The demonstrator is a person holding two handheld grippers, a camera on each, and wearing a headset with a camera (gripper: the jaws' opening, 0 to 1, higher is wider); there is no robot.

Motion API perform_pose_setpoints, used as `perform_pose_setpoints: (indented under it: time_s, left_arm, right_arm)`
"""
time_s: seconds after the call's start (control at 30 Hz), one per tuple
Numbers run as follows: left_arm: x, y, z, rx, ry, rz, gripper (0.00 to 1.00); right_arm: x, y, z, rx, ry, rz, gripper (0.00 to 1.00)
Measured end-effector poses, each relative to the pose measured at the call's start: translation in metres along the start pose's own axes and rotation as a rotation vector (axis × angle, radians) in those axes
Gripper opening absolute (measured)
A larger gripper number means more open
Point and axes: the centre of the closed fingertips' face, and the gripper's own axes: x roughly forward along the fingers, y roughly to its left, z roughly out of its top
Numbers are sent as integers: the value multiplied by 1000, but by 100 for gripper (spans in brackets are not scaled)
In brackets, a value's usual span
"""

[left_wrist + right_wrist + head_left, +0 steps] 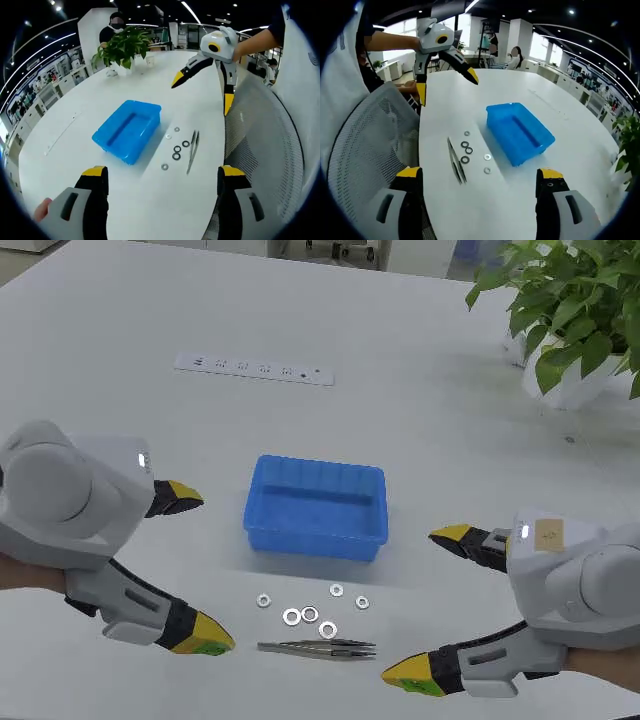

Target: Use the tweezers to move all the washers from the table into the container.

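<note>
Hovering left and right of blue container (pixel 315 541): left claw (pixel 210 572), right claw (pixel 413 605), both spread wide, empty. Six washers (pixel 310 614) on bench (pixel 400 390) near container's front wall; tweezers (pixel 317 647) just past them, farther from container.

The white table (pixel 420 390) carries a blue container (pixel 316 507) near its middle. In front of the container lie six small washers (pixel 291 616), close together, and just beside them a pair of tweezers (pixel 318 647). Farther back lies a white power strip (pixel 255 369), and a potted plant (pixel 575 380) stands at the right.
</note>
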Motion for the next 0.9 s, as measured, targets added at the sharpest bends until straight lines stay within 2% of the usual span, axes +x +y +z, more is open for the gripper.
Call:
perform_pose_setpoints:
  time_s: [0.27,0.53,0.77,0.9]
  left_arm:
    - [-5,-3,5,-5,-25,16,94]
    - [-6,-3,3,4,-9,19,94]
    - [-3,-6,0,7,6,5,93]
    - [0,-6,-2,6,8,-3,92]
  right_arm:
    - [1,2,0,-6,1,6,92]
    - [-1,2,3,1,-12,6,92]
    - [-2,1,-3,7,3,1,92]
    - [-2,3,-4,1,0,12,87]
